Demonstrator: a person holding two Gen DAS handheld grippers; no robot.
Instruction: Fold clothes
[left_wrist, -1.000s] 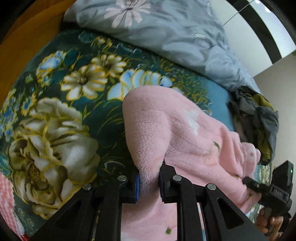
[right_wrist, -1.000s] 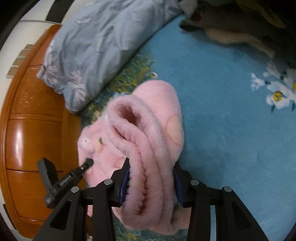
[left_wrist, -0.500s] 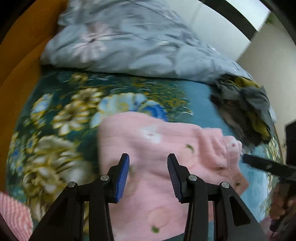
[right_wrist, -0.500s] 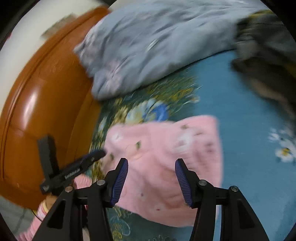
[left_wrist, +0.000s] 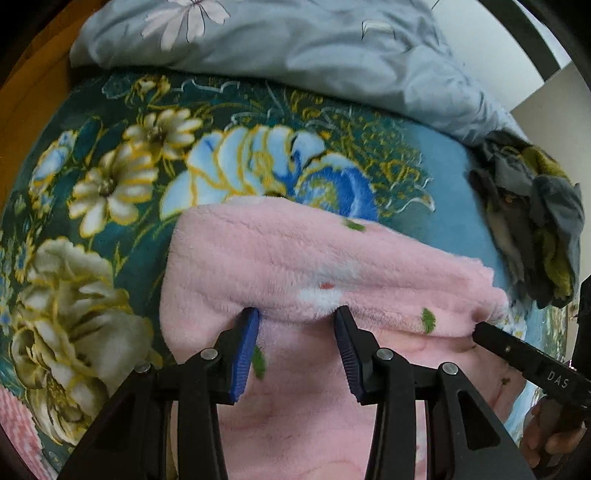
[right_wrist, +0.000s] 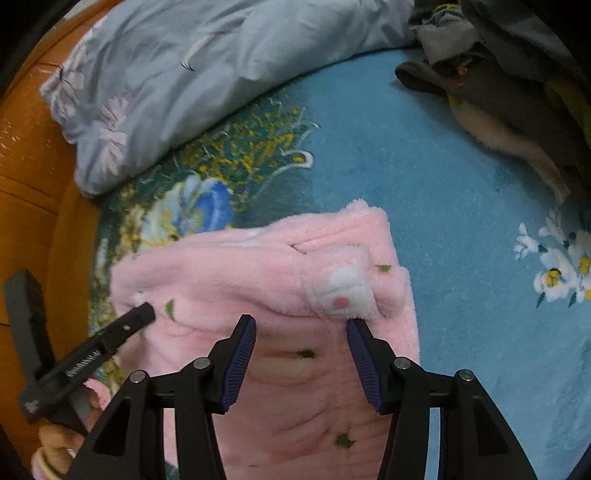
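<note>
A fluffy pink garment (left_wrist: 295, 258) lies folded over on the floral bedspread, its folded edge running across both views; it also shows in the right wrist view (right_wrist: 258, 280) with a white patch with a pink dot. My left gripper (left_wrist: 295, 317) is open and empty, its fingertips at the fold's near edge. My right gripper (right_wrist: 301, 325) is open and empty, at the fold just below the white patch. Each gripper's tip shows in the other's view, the right one (left_wrist: 524, 365) and the left one (right_wrist: 92, 350).
A grey-blue floral duvet (left_wrist: 295, 48) is bunched at the back of the bed. A heap of dark grey and olive clothes (left_wrist: 532, 221) lies at the right; it also shows in the right wrist view (right_wrist: 509, 85). An orange wooden headboard (right_wrist: 33, 166) stands at the left.
Both grippers let go of the pink garment and opened. The garment now lies folded flat on the bed, and both grippers have come back down to its fold edge.
</note>
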